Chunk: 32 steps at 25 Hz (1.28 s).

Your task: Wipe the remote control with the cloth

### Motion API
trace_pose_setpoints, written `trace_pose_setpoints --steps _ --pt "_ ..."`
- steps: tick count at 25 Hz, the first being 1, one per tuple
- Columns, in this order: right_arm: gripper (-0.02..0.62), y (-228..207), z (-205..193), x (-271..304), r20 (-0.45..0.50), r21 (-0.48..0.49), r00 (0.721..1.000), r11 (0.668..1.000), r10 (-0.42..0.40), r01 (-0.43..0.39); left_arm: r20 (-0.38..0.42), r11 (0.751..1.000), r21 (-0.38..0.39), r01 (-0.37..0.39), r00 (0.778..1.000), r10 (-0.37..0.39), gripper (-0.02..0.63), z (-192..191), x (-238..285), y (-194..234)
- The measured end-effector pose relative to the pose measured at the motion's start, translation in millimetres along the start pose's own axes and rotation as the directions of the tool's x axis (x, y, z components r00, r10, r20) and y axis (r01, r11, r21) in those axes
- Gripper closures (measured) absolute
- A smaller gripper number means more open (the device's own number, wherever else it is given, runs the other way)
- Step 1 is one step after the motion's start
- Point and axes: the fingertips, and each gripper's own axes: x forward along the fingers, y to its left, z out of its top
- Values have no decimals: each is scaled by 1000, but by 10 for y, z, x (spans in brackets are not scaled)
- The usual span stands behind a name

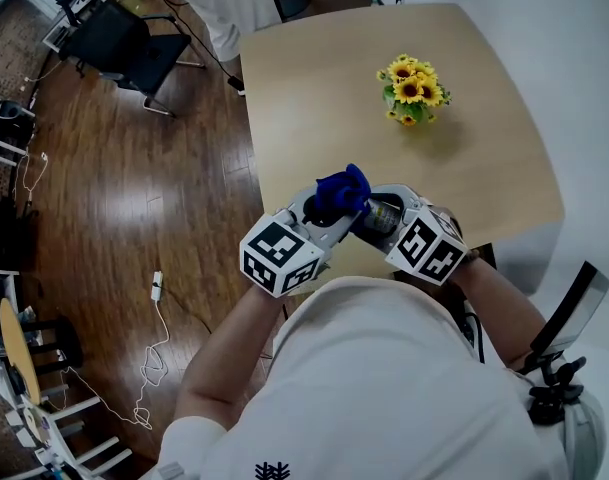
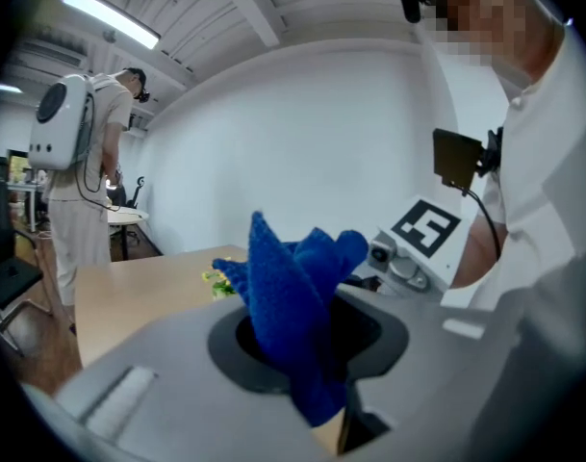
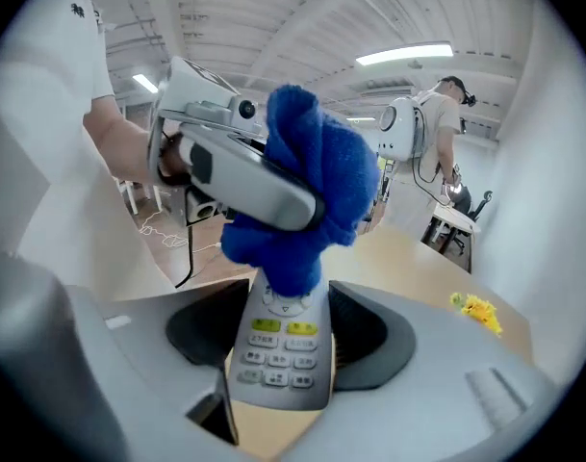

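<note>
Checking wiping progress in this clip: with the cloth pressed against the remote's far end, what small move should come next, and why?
Probably slide the left gripper and its blue cloth down the remote toward the right gripper. The cloth covers only the remote's far end, while the keypad below it lies bare between the right gripper's jaws.

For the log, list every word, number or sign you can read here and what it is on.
No readable text anywhere.
Remote control buttons: print, too blurred to read.
Marker cubes: black-and-white square patterns, no words.
Shirt: dark mark, too small to read.
</note>
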Motion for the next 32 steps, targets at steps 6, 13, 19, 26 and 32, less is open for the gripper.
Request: trace_pose_setpoints --steps 6,13,19,26,32 --pt "337 21 -121 -22 -1 31 1000 1000 5 -5 8 991 -36 -128 992 129 499 -109 -333 443" --pt "337 11 -116 -6 1 43 1000 999 10 -10 35 985 -27 -173 984 174 499 -40 -517 567" --pt "336 41 -10 28 13 30 1000 999 19 -20 73 1000 -10 -3 997 4 499 225 -164 -92" --pt "336 92 103 43 33 8 999 1000 24 -24 21 995 20 99 995 -99 499 161 190 -467" --pt "336 69 42 -42 23 9 1000 1000 3 -3 -23 999 42 11 1000 -10 499 -11 -12 -161"
